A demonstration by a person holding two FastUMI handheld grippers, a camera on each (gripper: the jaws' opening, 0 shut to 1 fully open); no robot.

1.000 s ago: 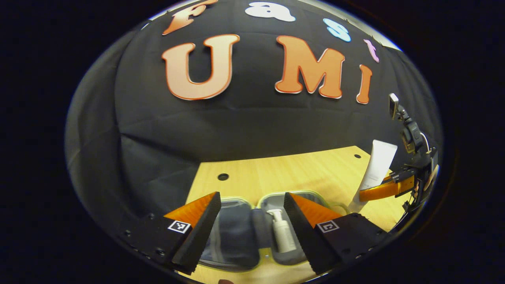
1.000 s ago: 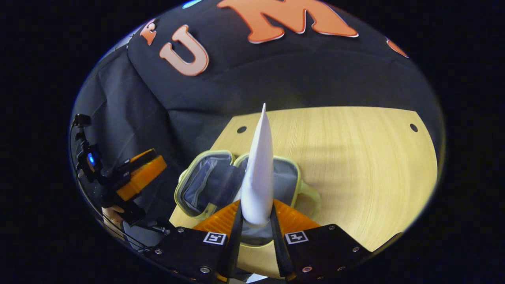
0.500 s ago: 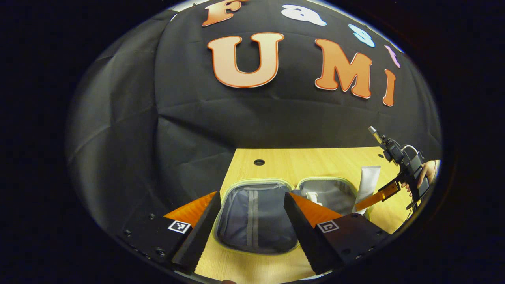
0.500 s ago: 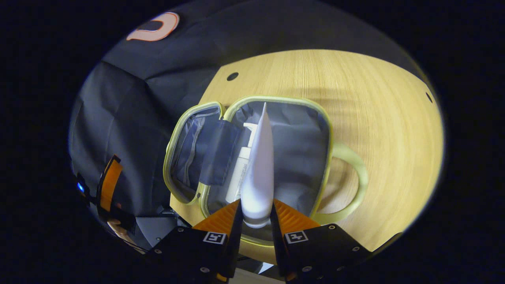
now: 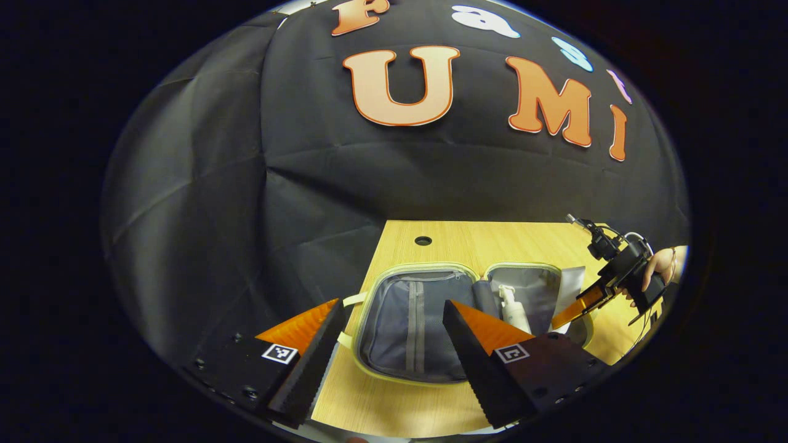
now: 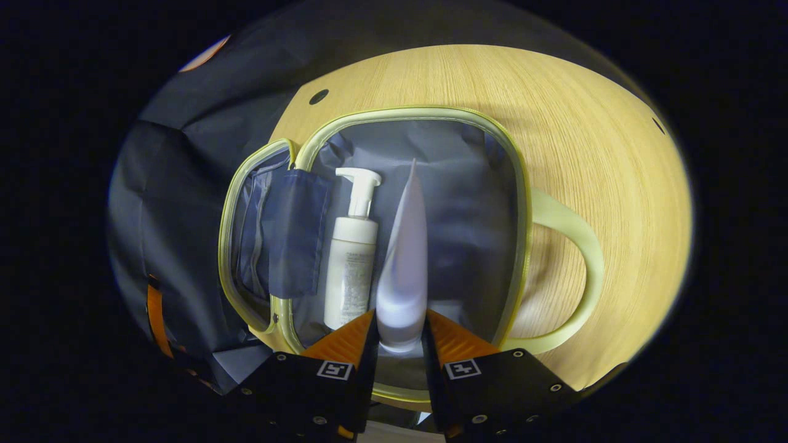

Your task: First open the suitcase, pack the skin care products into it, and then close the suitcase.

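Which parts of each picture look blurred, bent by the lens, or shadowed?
Right gripper view: the white tube held in the right tongs is soft with motion blur, while the pump bottle beside it is sharp; the table edge curves from the fisheye. Left gripper view: the suitcase looks crisp, and light falls off toward the rim.

Both views are dim overall, with the wooden table (image 6: 603, 141) the brightest surface, lit evenly from above and shading off toward its far edge, where the black cloth wall (image 5: 203, 203) swallows most of the light. In the right gripper view the white tube (image 6: 403, 258) is soft with blur and faintly bluish, while the pump bottle (image 6: 352, 258) beside it stays sharp, and the suitcase (image 6: 523, 184) casts a soft shadow on the table to its right. Fisheye distortion bends the table edges into curves and darkens the rim of each view.
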